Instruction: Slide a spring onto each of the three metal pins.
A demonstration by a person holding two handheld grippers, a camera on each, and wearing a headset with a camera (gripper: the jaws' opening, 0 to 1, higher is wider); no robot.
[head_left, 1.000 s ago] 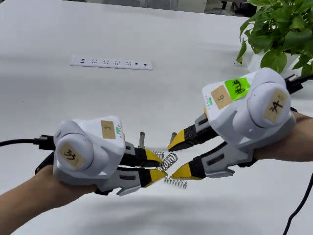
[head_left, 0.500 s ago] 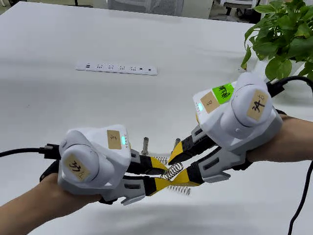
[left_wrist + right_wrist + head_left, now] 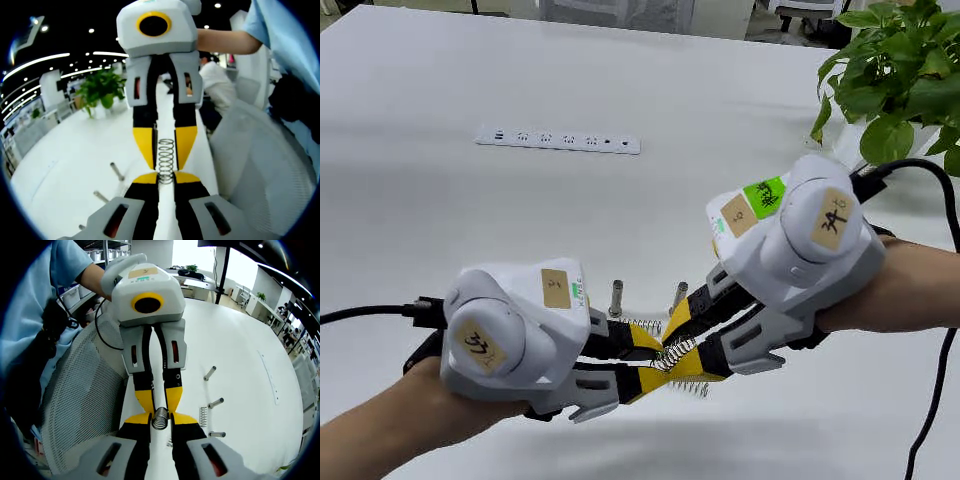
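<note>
Spring (image 3: 672, 352): held off the table (image 3: 470, 230) between both grippers' tips, near a metal pin (image 3: 616, 298)
Left gripper (image 3: 653, 358): clamped on one end
Right gripper (image 3: 680, 342): pinching the other end

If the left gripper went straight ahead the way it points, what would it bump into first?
The left gripper would meet the spring first, right at its jaws; the right gripper faces it tip to tip just behind.
</note>
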